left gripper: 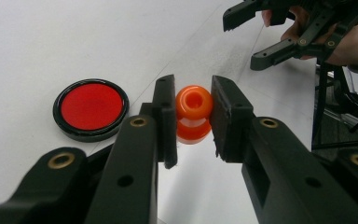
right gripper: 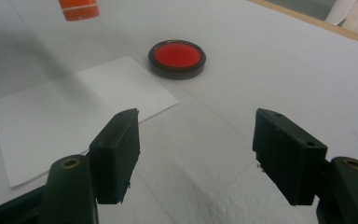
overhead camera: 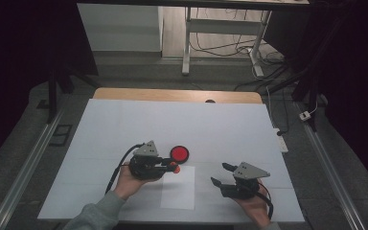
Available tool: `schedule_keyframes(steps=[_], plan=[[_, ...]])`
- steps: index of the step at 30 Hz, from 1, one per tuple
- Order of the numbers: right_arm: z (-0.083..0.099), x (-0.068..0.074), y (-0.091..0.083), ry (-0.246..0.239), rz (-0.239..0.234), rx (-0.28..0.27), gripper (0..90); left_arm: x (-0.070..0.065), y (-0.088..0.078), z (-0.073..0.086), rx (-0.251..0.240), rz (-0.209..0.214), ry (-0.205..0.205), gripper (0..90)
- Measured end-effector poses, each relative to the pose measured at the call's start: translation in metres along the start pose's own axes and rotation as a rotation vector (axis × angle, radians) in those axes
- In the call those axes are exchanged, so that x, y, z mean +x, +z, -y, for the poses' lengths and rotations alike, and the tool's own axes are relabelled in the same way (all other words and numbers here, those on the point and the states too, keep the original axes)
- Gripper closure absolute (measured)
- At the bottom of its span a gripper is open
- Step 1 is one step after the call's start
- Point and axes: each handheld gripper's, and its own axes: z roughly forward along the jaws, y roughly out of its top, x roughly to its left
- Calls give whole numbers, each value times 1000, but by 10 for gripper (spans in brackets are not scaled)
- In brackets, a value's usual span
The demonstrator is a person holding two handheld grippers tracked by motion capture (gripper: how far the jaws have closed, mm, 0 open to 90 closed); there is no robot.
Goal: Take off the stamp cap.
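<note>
A small orange stamp is clamped between the jaws of the left hand-held gripper. In the left gripper view the jaws are pressed on both sides of it, and its long axis is seen to run along the jaws, with a round end turned toward the camera. In the high view the stamp is held just above the surface, over the top left corner of the white sheet of paper.

The red ink pad lies flat on the surface just beyond the stamp, very near the left hand-held gripper's tip. The pad is far nearer to the left hand than to the right. This is the relation that matters most: the stamp probably has to be brought to either the pad or the paper, and both are close by.

The left hand is held low, with its hand-held gripper pointed level toward the right. The right hand-held gripper is kept well apart, off to the right of the paper. Its jaws are spread wide and nothing is held between them. It is pointed toward the paper and the pad.
</note>
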Motion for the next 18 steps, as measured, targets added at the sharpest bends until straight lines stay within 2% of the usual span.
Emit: schedule_keyframes(steps=[5, 9, 18], plan=[[-2, 4, 6, -4, -10, -1, 316, 0, 0, 0, 0, -1, 0, 721], [-6, 9, 12, -3, -38, -5, 317, 0, 1, 0, 3, -1, -1, 721], [-16, 22, 22, -32, -72, -7, 316, 1, 2, 0, 9, 1, -3, 721]])
